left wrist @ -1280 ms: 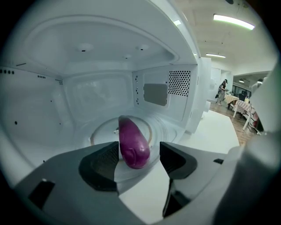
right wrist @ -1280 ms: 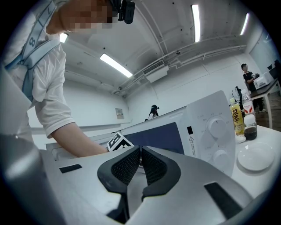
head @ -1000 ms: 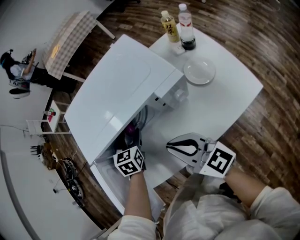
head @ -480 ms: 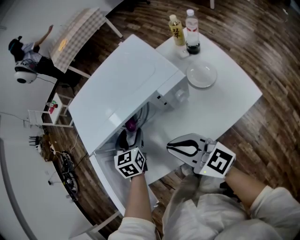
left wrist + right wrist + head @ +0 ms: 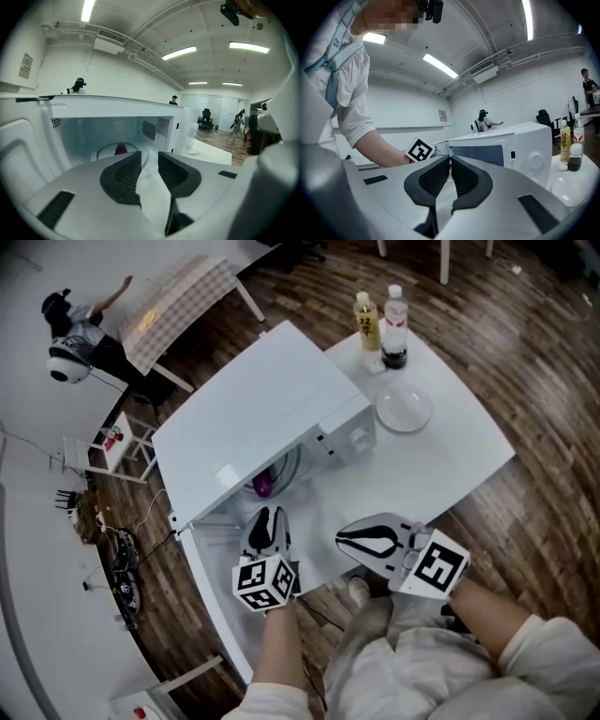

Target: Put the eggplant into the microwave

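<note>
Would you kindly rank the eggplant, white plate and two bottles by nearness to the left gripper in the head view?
From the left gripper (empty jaws, just been closing):
1. eggplant, inside the microwave ahead.
2. white plate, right, on the table.
3. two bottles, at the table's far edge.

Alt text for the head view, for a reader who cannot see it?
A purple eggplant lies inside an open white microwave on a white table. Before the opening, a person holds the left gripper, whose jaws have just been closing with nothing between them. The right gripper, shut and empty, is beside it.
</note>
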Action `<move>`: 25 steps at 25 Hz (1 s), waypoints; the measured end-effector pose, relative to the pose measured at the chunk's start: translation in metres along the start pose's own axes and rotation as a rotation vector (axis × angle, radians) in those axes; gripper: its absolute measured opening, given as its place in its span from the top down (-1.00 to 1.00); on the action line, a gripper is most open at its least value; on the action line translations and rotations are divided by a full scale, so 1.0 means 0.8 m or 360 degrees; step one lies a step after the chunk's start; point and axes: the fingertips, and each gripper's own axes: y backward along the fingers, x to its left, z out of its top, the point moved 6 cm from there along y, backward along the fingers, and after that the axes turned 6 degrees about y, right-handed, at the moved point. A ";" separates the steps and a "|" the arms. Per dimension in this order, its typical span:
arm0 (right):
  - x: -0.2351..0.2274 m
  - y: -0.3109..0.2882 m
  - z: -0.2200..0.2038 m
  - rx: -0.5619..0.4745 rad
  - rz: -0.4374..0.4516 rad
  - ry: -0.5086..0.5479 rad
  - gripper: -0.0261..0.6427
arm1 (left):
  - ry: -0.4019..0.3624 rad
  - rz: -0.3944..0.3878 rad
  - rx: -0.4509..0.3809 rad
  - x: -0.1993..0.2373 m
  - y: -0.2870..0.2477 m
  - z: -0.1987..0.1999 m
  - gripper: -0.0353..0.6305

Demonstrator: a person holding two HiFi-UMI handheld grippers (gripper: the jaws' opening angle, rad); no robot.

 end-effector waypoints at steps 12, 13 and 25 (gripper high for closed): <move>0.014 0.057 0.033 0.0041 0.0086 0.0109 0.82 | 0.0107 -0.0133 -0.0296 -0.082 0.077 0.018 0.89; 0.015 0.061 0.035 0.0041 0.0092 0.0109 0.82 | 0.0122 -0.0151 -0.0325 -0.089 0.082 0.019 0.89; 0.035 0.107 0.067 -0.0063 0.0132 0.0097 0.82 | 0.0156 -0.0475 -0.0523 -0.199 0.164 0.035 0.89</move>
